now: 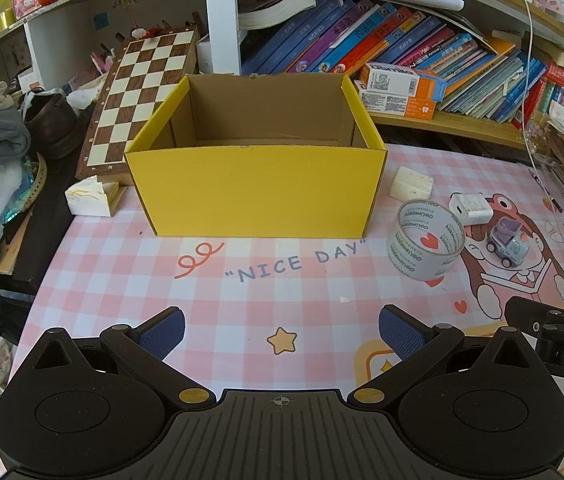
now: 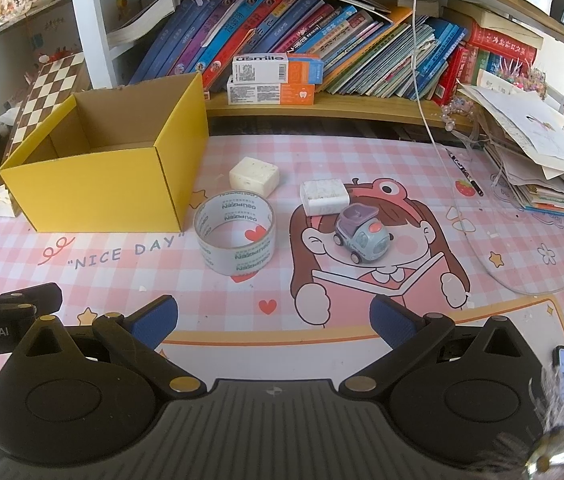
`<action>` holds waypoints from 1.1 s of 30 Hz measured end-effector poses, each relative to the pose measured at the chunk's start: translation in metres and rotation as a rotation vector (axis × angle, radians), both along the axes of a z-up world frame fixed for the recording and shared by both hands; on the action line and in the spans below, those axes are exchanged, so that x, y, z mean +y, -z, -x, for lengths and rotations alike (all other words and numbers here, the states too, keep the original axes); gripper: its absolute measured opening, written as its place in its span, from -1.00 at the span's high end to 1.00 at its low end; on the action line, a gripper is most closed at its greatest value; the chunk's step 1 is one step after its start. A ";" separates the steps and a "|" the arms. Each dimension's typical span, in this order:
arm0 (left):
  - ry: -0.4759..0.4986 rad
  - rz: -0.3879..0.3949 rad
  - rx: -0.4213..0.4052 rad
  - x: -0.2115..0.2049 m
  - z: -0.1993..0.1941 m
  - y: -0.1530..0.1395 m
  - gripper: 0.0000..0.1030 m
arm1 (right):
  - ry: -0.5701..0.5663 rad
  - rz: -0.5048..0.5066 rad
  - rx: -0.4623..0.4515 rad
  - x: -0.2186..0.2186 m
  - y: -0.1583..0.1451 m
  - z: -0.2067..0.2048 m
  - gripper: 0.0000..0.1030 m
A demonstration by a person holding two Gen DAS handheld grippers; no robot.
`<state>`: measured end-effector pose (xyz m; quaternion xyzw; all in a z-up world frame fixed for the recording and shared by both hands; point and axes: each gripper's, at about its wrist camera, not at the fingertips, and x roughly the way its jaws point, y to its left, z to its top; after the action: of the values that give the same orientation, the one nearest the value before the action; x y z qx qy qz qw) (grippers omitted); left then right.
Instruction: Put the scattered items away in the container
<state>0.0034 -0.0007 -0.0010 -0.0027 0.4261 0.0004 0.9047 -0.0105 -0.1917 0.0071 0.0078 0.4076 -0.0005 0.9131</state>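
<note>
Both grippers, left [image 1: 280, 330] and right [image 2: 274, 322], are hovering with fingers spread, empty. The clear tape roll [image 2: 235, 234] is standing beside the open yellow cardboard box [image 2: 102, 168] on the tabletop [image 2: 122, 276]; the small grey-purple toy car [image 2: 362, 236] risks rolling if nudged.

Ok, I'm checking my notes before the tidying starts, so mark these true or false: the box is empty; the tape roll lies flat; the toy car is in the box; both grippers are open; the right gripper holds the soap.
1. The yellow box looks empty: true, as far as its inside shows.
2. The tape roll lies flat, hole up: true.
3. The toy car is in the box: false, it stands on the mat.
4. The left gripper and right gripper are open: true.
5. The right gripper holds the soap bar: false, the soap lies on the mat.
</note>
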 end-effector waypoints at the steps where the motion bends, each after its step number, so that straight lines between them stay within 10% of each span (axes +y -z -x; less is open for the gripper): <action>1: 0.000 0.000 0.000 0.000 0.000 0.000 -1.00 | 0.000 0.000 0.000 0.000 0.000 0.000 -1.00; 33: 0.001 0.000 -0.004 -0.001 -0.003 0.001 -1.00 | 0.002 -0.003 0.004 0.002 0.002 -0.002 -1.00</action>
<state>0.0062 -0.0017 -0.0015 -0.0025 0.4244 0.0002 0.9055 -0.0086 -0.1900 0.0051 0.0097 0.4092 -0.0007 0.9124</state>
